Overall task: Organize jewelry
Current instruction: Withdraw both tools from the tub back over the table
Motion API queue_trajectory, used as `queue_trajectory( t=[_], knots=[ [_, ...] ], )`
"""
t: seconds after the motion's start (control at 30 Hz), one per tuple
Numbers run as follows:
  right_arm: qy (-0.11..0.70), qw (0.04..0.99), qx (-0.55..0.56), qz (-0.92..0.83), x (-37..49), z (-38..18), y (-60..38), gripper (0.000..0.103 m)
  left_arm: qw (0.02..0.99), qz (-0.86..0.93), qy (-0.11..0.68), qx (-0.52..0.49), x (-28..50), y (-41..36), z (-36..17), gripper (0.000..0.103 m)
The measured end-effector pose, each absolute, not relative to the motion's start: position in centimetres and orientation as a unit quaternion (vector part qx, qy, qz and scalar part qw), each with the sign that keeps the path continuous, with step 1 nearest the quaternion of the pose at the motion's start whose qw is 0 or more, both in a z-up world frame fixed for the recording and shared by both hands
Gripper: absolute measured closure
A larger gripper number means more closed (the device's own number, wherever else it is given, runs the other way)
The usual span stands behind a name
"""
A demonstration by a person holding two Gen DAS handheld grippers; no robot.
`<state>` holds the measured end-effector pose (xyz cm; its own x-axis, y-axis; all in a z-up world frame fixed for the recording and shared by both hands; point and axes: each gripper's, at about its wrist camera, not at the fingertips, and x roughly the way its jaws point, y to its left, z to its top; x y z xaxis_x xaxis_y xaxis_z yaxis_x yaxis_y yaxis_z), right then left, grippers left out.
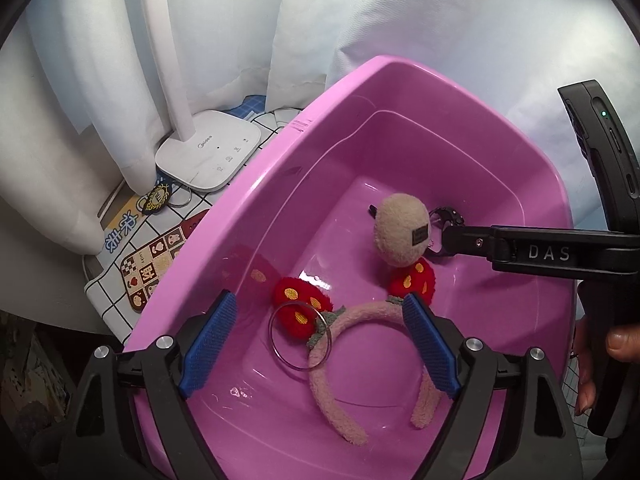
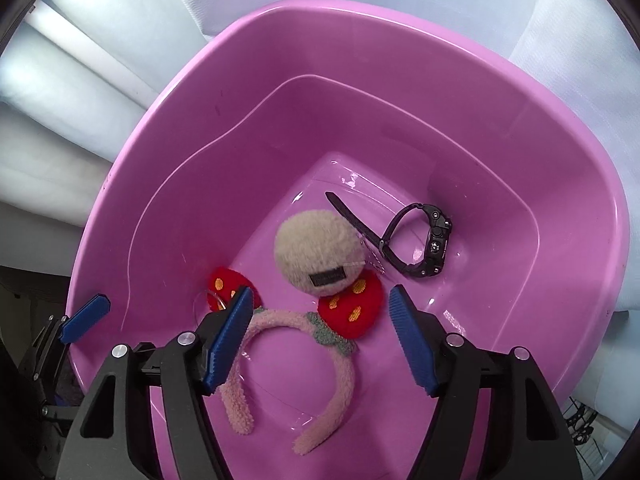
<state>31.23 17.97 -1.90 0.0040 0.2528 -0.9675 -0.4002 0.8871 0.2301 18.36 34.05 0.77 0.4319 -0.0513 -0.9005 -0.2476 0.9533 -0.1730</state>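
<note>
A pink plastic tub fills both views and already holds most of the collection: a fuzzy pink headband trimmed with red crocheted strawberries lies across the lower centre of the right wrist frame, a beige plush ball with a dark label rests just above it, a black digital wristwatch sits on its side toward the right of the tub floor, and a thin clear bangle leans over one strawberry at lower centre of the left wrist view. The left hand-held gripper hovers over the headband with its blue pads spread wide and nothing between them; the right hand-held gripper is likewise wide open and empty, its tip reaching in from the right of the left wrist frame to a point beside the watch. Judging by the layout, the sorting is well advanced but not finished: at left of the left wrist view, outside the tub, a dark charm with a yellow design and metal key rings lies on the patterned cloth of the table beside the base of a white desk lamp, apparently still to be gathered. Whether further pieces remain out of frame cannot be told.
</note>
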Motion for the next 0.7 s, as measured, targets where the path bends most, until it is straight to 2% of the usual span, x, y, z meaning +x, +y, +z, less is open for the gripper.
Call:
queue_trajectory(
  t=[0.4, 0.7],
  knots=[
    [0.658, 0.711, -0.039, 0.244, 30.9, -1.3, 17.5, 0.035, 0.839, 0.054, 0.526, -0.13, 18.0, 33.7, 1.8, 0.01],
    [0.647, 0.718, -0.019, 0.256, 30.7, -0.4, 17.2, 0.035, 0.847, 0.043, 0.518, -0.11, 17.4, 33.2, 2.9, 0.01]
  ],
)
